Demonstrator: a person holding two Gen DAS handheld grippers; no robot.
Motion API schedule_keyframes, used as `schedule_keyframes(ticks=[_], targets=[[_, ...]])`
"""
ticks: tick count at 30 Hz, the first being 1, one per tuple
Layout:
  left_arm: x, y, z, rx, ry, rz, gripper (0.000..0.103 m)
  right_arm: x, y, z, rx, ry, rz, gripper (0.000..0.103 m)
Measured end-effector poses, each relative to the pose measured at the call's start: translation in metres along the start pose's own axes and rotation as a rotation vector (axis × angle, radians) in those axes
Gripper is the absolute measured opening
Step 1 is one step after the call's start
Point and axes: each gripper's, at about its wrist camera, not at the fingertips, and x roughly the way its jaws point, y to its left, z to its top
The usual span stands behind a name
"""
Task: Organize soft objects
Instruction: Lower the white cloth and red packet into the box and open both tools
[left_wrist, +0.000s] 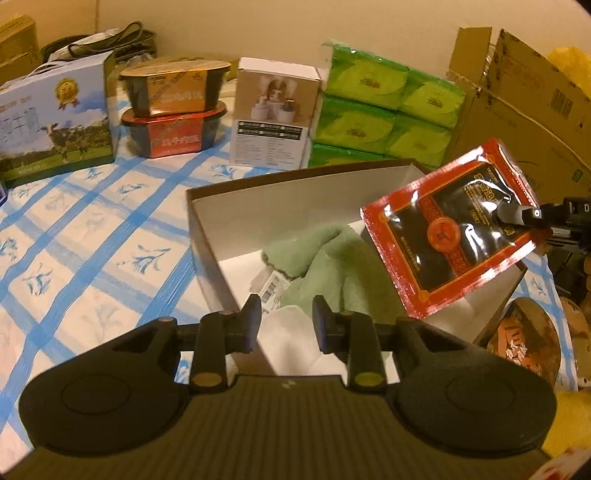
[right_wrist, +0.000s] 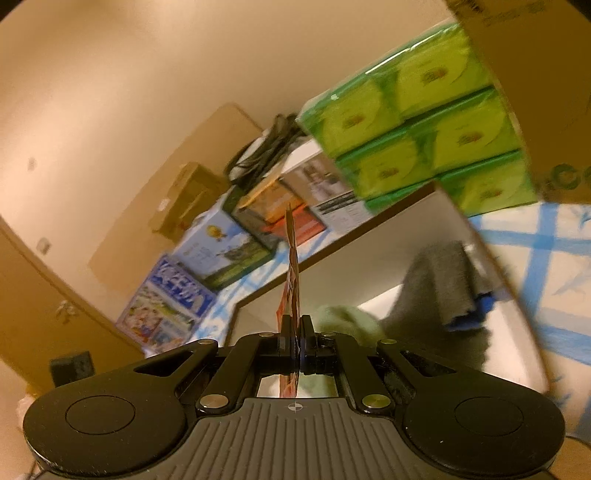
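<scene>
My right gripper (right_wrist: 296, 334) is clamped on the edge of a red and black foil pouch (left_wrist: 448, 230), holding it in the air over the open white-lined box (left_wrist: 236, 206) on the blue-checked cloth (left_wrist: 92, 236). My left gripper (left_wrist: 286, 321) hovers at the box's near end, its jaws parted a little (nothing between them). A green towel (left_wrist: 332, 266) lies inside the box, just beneath the pouch.

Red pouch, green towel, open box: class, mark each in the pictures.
red pouch (left_wrist: 448, 230), left wrist view, centre of its front face
green towel (left_wrist: 332, 266), left wrist view, middle fold
open box (left_wrist: 236, 221), left wrist view, inner left wall
</scene>
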Motion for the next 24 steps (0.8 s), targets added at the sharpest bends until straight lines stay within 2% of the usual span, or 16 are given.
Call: schedule_keyframes(ticks=[2,3,4,5,6,7,10,16,22,24], targets=[[-0.006,0.001,-0.003,-0.011,-0.016,-0.005,0.03,0.006,0.002,0.0,-0.005,0.013,0.066,0.003],[-0.009,0.001,-0.005,-0.013,-0.02,0.008,0.032,0.01,0.002,0.001,0.001,0.032,0.079,0.008],[-0.01,0.001,-0.005,-0.013,-0.022,0.018,0.032,0.016,0.001,0.001,0.011,0.054,0.068,0.017],[-0.013,0.001,-0.007,-0.015,-0.024,0.022,0.032,0.02,0.001,0.001,0.012,0.063,0.03,0.059],[-0.015,0.001,-0.008,-0.019,-0.025,0.026,0.032,0.021,0.001,-0.001,0.002,0.053,-0.025,0.085],[-0.017,0.003,-0.009,-0.029,-0.026,0.034,0.032,0.02,0.001,-0.003,-0.023,0.029,-0.054,0.085],[-0.028,0.007,-0.012,-0.065,-0.042,0.039,0.032,0.018,0.003,-0.006,-0.089,0.048,-0.135,0.085],[-0.054,0.013,-0.023,-0.14,-0.07,0.071,0.032,0.002,0.003,-0.018,-0.153,0.069,-0.232,0.085],[-0.083,0.008,-0.041,-0.166,-0.068,0.145,0.033,-0.026,0.01,-0.031,-0.202,0.06,-0.28,0.085],[-0.093,0.005,-0.048,-0.177,-0.062,0.177,0.04,-0.037,0.014,-0.035,-0.203,0.056,-0.273,0.085]])
